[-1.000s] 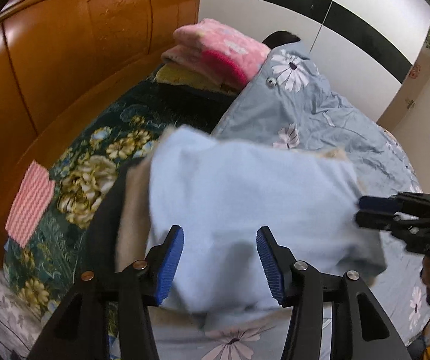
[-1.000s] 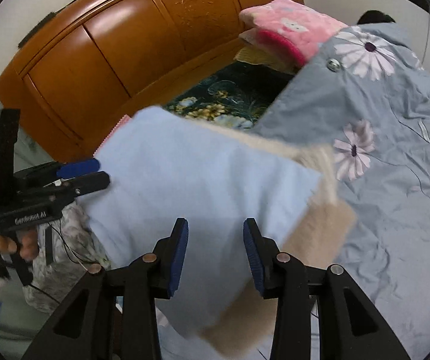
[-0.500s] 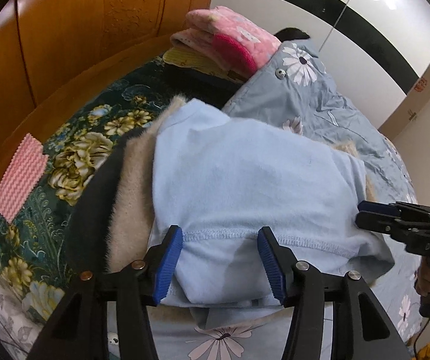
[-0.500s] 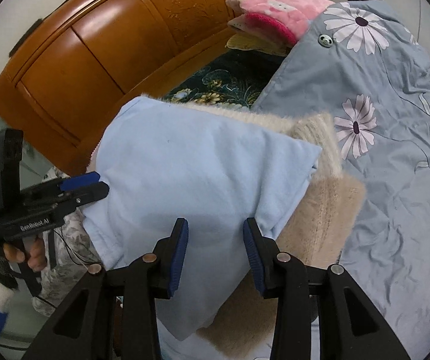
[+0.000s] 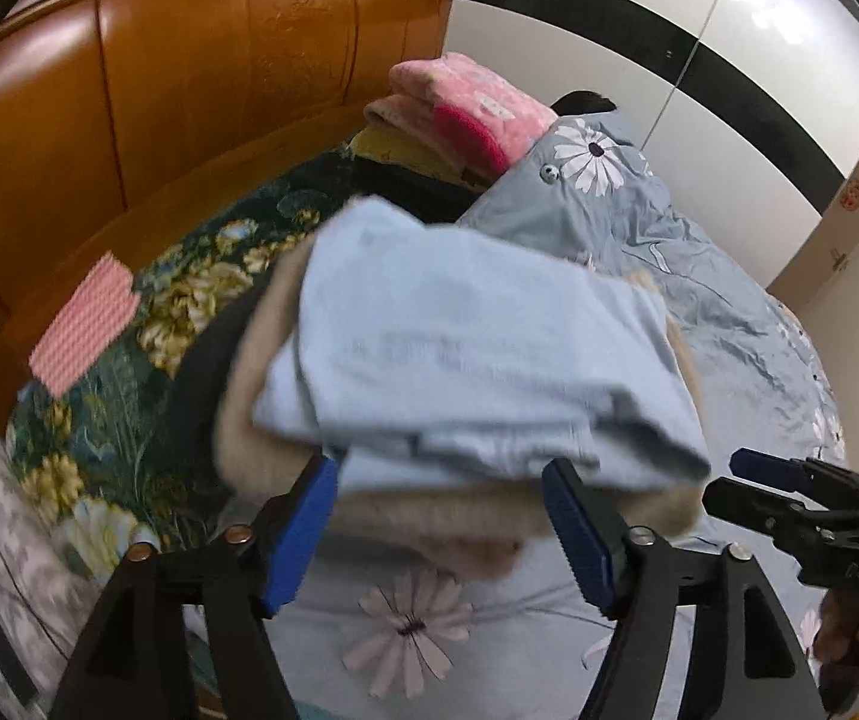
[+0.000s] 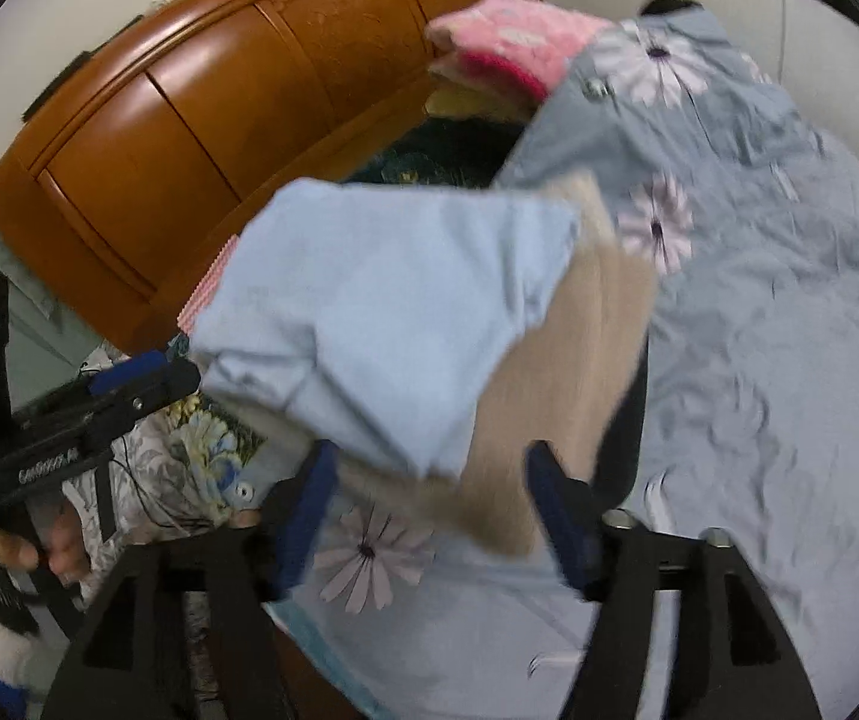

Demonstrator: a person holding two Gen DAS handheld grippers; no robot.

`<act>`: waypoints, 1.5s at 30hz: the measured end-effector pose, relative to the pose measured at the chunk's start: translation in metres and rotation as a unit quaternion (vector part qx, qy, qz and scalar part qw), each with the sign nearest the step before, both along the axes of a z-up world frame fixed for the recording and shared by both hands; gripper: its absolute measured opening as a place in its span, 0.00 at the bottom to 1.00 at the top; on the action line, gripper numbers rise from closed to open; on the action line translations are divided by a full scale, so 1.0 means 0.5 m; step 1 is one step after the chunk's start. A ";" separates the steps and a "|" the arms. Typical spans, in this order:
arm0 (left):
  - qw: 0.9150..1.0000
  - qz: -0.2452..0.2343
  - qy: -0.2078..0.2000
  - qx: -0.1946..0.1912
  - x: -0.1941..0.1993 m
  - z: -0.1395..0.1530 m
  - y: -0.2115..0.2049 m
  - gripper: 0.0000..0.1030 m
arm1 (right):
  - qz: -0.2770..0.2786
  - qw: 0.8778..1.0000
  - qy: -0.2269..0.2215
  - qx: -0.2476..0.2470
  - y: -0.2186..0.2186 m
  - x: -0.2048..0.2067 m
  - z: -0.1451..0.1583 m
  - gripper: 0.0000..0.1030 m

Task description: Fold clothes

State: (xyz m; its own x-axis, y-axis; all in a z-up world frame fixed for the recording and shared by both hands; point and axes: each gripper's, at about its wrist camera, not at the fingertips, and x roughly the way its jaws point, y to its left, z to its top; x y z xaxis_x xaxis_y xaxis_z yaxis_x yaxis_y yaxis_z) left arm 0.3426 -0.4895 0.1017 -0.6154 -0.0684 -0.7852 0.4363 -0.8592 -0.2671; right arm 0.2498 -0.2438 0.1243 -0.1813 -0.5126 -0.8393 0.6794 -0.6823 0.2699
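Both my tools are opening: left tool (image 5: 438,531) and right tool (image 6: 429,519) released, folded blue garment (image 5: 471,354) on beige fleece (image 6: 555,372) just ahead, on the bed (image 6: 789,360).

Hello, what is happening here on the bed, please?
A person is folding clothes on a bed with a hand-held gripper in each hand. A folded light blue garment lies on top of a beige fleecy garment, on the grey floral duvet. The left gripper and the right gripper sit at the near edge of the pile, and the jaws of both are opening, with nothing pinched between them. A pink folded blanket rests near the wooden headboard.
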 end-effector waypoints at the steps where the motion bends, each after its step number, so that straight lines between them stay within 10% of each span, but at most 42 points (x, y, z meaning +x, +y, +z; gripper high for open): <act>1: 1.000 0.005 -0.001 -0.001 0.009 -0.004 0.007 0.80 | -0.005 1.000 -0.001 -0.003 0.006 0.006 -0.002 0.82; 6: 1.000 0.022 0.019 -0.007 0.052 -0.009 0.034 1.00 | -0.009 1.000 0.010 0.000 0.014 0.028 -0.005 0.82; 16: 0.998 0.040 0.027 -0.036 0.056 -0.004 0.061 1.00 | -0.014 0.999 0.028 0.010 0.019 0.052 -0.010 1.00; 28: 0.993 0.067 -0.003 -0.093 0.053 -0.025 0.075 1.00 | -0.041 0.997 0.060 0.020 0.043 0.070 -0.011 1.00; 45: 0.994 0.079 -0.035 -0.074 0.047 -0.068 0.066 1.00 | -0.044 0.996 0.066 0.040 0.043 0.076 -0.021 1.00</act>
State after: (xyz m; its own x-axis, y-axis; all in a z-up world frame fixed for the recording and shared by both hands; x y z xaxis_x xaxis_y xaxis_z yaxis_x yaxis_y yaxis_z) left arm 0.3662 -0.4565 0.0675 -0.5323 -0.2777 -0.7997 0.5816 -0.8064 -0.1071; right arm 0.2876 -0.2223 0.1137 -0.3335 -0.4216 -0.8432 0.6414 -0.7570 0.1248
